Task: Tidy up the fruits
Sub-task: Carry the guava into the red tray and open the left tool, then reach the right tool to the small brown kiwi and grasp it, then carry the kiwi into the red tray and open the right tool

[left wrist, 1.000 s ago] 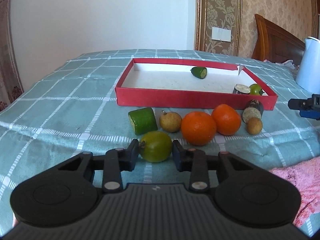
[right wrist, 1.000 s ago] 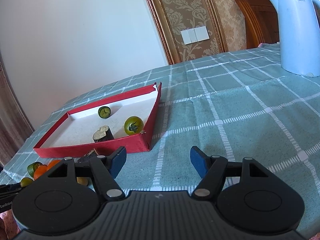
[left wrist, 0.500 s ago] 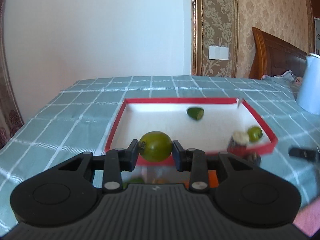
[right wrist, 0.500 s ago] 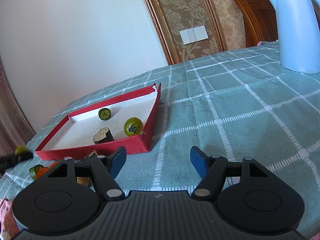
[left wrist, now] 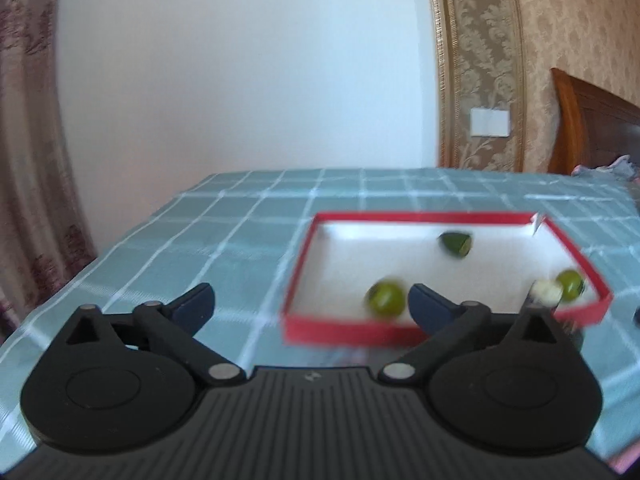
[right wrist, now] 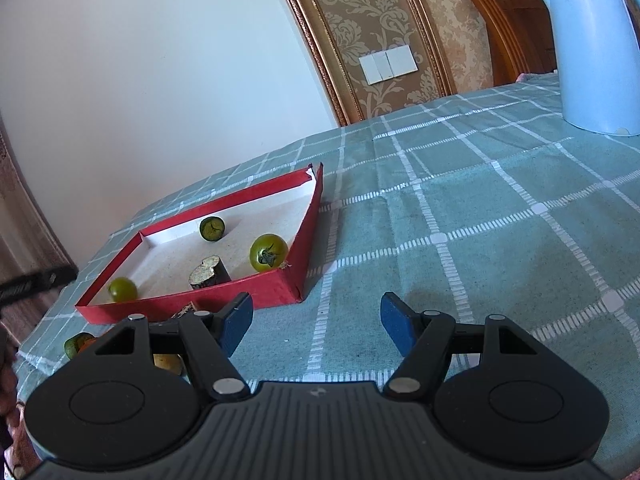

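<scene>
A red tray [left wrist: 340, 334] with a white floor lies on the checked cloth. A round green fruit [left wrist: 386, 300] lies blurred inside its near left part; it also shows in the right wrist view [right wrist: 123, 289]. My left gripper [left wrist: 310, 304] is open and empty, above the tray's near edge. In the tray are also a cut green piece [left wrist: 456, 243], a green tomato [right wrist: 268, 252] and a dark cut piece [right wrist: 209, 273]. My right gripper [right wrist: 316, 322] is open and empty over the cloth, right of the tray [right wrist: 256, 295]. More fruit [right wrist: 78, 345] lies in front of the tray.
A pale blue kettle [right wrist: 592, 48] stands at the far right of the table. A wooden headboard [left wrist: 596, 128] and patterned wall are behind. A curtain [left wrist: 28, 160] hangs at the left beyond the table edge.
My left gripper carried the green fruit up over the tray, opened, and the fruit now lies in the tray. The right gripper has barely moved.
</scene>
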Tool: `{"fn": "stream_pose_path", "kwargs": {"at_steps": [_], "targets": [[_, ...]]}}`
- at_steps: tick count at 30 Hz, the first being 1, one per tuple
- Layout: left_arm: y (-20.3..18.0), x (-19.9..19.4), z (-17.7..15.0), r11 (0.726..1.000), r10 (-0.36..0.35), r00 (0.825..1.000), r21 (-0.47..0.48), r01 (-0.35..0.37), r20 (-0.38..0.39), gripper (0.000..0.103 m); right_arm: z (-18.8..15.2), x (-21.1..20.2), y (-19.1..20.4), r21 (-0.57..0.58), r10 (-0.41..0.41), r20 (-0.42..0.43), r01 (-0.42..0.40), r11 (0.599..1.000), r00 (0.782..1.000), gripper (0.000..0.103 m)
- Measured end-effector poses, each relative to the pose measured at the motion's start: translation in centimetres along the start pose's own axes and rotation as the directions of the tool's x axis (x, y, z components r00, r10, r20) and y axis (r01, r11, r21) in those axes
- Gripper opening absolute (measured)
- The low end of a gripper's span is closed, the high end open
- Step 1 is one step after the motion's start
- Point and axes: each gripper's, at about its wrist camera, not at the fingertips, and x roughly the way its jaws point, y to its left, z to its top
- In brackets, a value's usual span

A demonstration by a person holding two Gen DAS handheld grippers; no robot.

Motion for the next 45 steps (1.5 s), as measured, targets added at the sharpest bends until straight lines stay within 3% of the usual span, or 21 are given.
{"fn": "stream_pose_path", "kwargs": {"at_steps": [5, 9, 18, 21, 26, 30, 39, 43, 45], "targets": [[2.8, -1.5, -3.1, 0.998, 0.057, 0.998, -0.029, -0.058, -0.039, 0.103, -0.1, -0.2, 0.8, -0.059, 0.014, 0.011, -0.013, 0.998, 1.000, 0.070], [4.2, -1.3, -4.7, 0.992, 0.109, 0.992, -0.049, -0.112, -0.069, 0.103, -0.3, -0.3, 2.5, -0.169, 0.031, 0.001, -0.030, 0.985, 1.000, 0.070], [6.1, -0.5, -4.9, 0.988, 0.033, 0.991, -0.143, -0.051, -0.131, 0.103, -2.4, -0.4, 8.8, -0.328, 0.082, -0.097, -0.110, 0.938, 0.992, 0.068], [6.7, -0.4, -5.0, 0.983, 0.014, 0.990, -0.182, -0.039, -0.138, 0.103, -2.8, 0.1, 10.0, -0.344, 0.088, -0.132, -0.129, 0.930, 0.987, 0.058], [7.0, -0.5, -5.1, 0.978, -0.009, 0.991, -0.206, -0.019, -0.132, 0.103, -3.1, 0.9, 10.9, -0.354, 0.079, -0.161, -0.132, 0.926, 0.984, 0.052], [7.0, -0.5, -5.0, 0.979, -0.016, 0.992, -0.204, -0.011, -0.128, 0.103, -3.2, 1.5, 11.5, -0.354, 0.081, -0.195, -0.147, 0.924, 0.977, 0.042], [7.3, -0.4, -5.1, 0.975, -0.035, 0.991, -0.220, 0.006, -0.129, 0.103, -3.1, 3.2, 12.0, -0.346, 0.056, -0.210, -0.128, 0.930, 0.976, 0.041], [7.5, -0.4, -5.1, 0.973, -0.041, 0.991, -0.230, 0.010, -0.131, 0.103, -3.1, 3.2, 11.8, -0.346, 0.056, -0.206, -0.126, 0.930, 0.977, 0.027], [7.6, -0.3, -5.1, 0.972, -0.043, 0.990, -0.235, 0.011, -0.132, 0.103, -3.4, 2.9, 12.0, -0.365, 0.049, -0.192, -0.118, 0.923, 0.980, 0.026]]}}
